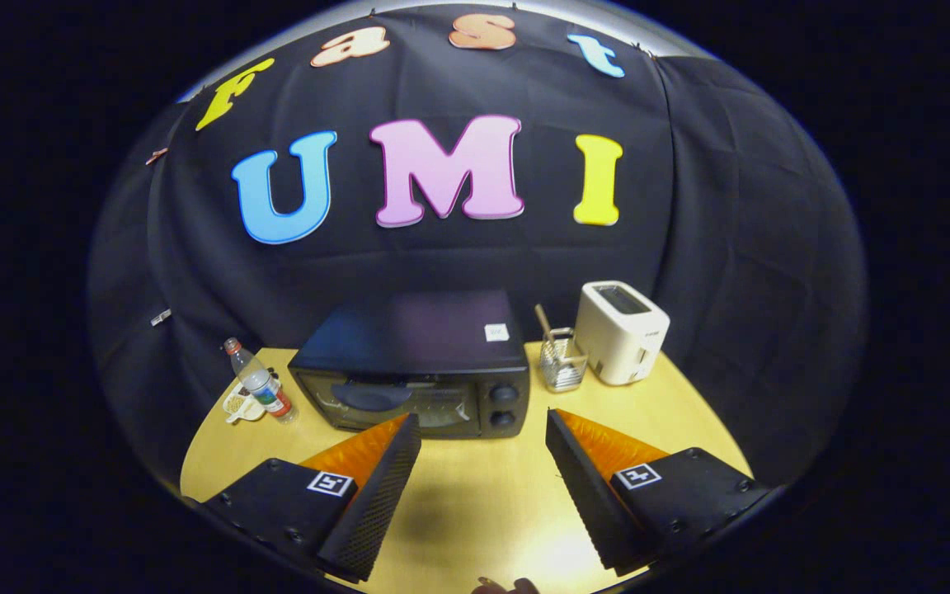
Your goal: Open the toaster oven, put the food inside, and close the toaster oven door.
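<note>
oven (pixel 413 371): on the table (pixel 475 495), just ahead of the fingers, door up and closed; a dark rounded shape shows behind the glass (food or reflection, can't tell)
stage: fits either door never opened or closed again with food in, so no move called
gripper (pixel 483 425): fingers wide apart, holding nothing, short of the oven front
if door gets worked: take the top edge square, swing along the hinge arc, don't shove the oven back
knobs (pixel 504 406): 2, right of the glass
bottle (pixel 259 384): 1, left of oven
toaster (pixel 619 332): 1, right
rack (pixel 562 361): 1, between oven and toaster
</note>
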`<state>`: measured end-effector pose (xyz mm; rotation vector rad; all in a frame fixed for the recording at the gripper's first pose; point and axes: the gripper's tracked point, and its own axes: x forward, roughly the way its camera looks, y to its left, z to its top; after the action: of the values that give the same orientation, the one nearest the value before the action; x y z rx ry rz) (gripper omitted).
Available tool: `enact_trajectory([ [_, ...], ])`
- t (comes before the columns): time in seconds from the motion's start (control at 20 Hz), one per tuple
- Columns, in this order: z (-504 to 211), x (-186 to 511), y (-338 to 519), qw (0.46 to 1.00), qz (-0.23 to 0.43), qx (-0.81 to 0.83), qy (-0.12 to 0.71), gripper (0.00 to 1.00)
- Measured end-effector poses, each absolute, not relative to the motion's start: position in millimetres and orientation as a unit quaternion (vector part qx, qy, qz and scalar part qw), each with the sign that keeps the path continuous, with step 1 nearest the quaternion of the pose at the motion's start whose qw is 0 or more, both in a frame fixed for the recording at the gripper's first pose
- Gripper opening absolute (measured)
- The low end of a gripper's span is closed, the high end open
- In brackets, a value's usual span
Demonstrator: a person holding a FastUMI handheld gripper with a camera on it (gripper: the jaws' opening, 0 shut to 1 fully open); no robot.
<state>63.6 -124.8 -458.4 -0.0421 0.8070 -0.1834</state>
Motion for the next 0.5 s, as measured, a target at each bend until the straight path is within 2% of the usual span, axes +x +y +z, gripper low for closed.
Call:
enact_trajectory([
  [0.25,-353,84,-136,0.940,-0.082,-0.035,0.328,0.99],
  [0.5,-221,132,-102,0.977,-0.051,-0.014,0.206,0.99],
])
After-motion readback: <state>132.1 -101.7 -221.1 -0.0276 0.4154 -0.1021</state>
